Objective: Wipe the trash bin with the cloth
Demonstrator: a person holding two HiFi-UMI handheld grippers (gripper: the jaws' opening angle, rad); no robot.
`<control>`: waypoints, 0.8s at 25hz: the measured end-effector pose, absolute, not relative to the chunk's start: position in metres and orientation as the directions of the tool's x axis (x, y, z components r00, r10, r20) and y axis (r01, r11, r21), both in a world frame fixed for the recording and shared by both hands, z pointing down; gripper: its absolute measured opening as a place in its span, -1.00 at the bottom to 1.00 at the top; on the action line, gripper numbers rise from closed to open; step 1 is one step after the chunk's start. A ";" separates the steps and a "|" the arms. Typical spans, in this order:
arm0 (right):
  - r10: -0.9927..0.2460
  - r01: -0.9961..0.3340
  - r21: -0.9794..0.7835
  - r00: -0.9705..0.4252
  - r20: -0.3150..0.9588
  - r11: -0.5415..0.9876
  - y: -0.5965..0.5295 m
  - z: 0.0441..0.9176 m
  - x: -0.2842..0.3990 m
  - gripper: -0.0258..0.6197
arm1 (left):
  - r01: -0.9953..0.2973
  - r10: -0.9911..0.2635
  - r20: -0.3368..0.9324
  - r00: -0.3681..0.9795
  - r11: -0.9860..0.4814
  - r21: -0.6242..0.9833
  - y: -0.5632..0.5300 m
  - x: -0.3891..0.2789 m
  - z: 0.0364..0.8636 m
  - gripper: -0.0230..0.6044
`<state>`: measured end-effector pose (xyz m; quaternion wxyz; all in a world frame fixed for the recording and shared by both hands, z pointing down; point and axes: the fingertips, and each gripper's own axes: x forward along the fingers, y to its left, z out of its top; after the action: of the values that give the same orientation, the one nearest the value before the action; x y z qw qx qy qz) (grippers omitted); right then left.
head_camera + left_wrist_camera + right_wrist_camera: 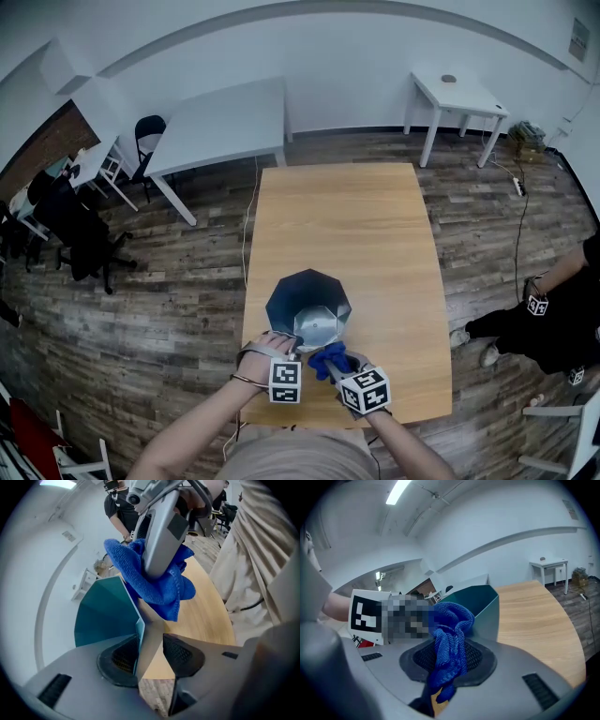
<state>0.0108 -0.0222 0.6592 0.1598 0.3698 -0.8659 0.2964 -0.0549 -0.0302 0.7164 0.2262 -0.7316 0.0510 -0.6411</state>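
One risk: the left gripper straddles the trash bin wall, jaws apart, apparently not pinching, so the right gripper, clamped on the cloth, could shove the bin along the table.

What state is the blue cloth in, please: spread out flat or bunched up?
Bunched up: the blue cloth hangs in crumpled folds, pinched between the jaws of the right gripper, beside the trash bin.

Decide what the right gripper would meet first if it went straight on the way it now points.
Most likely the bin, which stands just ahead of the right gripper. The gripper is shut on the cloth, so the cloth would probably touch the bin first. How near it is I cannot tell.
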 end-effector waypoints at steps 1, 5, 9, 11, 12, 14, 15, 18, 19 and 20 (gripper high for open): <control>-0.537 -0.733 -0.395 -0.677 0.503 0.554 -0.023 0.662 0.006 -0.68 | 0.227 -0.382 0.908 0.174 -0.881 -0.414 -0.032 -0.054 0.716 -0.43; -0.510 -0.739 -0.373 -0.663 0.548 0.561 -0.028 0.681 -0.007 -0.68 | 0.292 -0.408 0.891 0.199 -0.843 -0.452 -0.028 -0.044 0.716 -0.66; -0.483 -0.755 -0.356 -0.636 0.601 0.551 -0.034 0.710 -0.009 -0.68 | 0.308 -0.383 0.894 0.232 -0.843 -0.441 -0.025 -0.039 0.716 -0.72; -0.470 -0.761 -0.341 -0.621 0.627 0.551 -0.039 0.726 -0.006 -0.68 | 0.311 -0.367 0.898 0.243 -0.848 -0.430 -0.025 -0.038 0.716 -0.72; -0.462 -0.763 -0.333 -0.614 0.639 0.554 -0.042 0.734 -0.005 -0.68 | 0.315 -0.362 0.899 0.246 -0.848 -0.427 -0.025 -0.037 0.716 -0.72; -0.445 -0.762 -0.322 -0.606 0.659 0.561 -0.047 0.749 -0.003 -0.68 | 0.319 -0.356 0.900 0.251 -0.848 -0.424 -0.026 -0.037 0.715 -0.72; -0.435 -0.760 -0.320 -0.605 0.667 0.566 -0.050 0.757 -0.003 -0.68 | 0.318 -0.352 0.901 0.254 -0.849 -0.421 -0.027 -0.038 0.714 -0.72; -0.400 -0.753 -0.315 -0.598 0.695 0.578 -0.056 0.786 -0.002 -0.68 | 0.318 -0.335 0.905 0.263 -0.855 -0.410 -0.030 -0.039 0.713 -0.73; -0.388 -0.752 -0.310 -0.591 0.707 0.582 -0.058 0.797 -0.001 -0.68 | 0.320 -0.332 0.905 0.264 -0.855 -0.407 -0.030 -0.038 0.713 -0.73; -0.377 -0.752 -0.306 -0.585 0.719 0.584 -0.059 0.810 0.000 -0.68 | 0.322 -0.329 0.906 0.265 -0.856 -0.405 -0.030 -0.038 0.714 -0.73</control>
<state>-0.0002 -0.0595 0.8099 0.3061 0.3376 -0.8357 0.3065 -0.0379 -0.0302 0.7138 0.2686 -0.7487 0.0025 -0.6061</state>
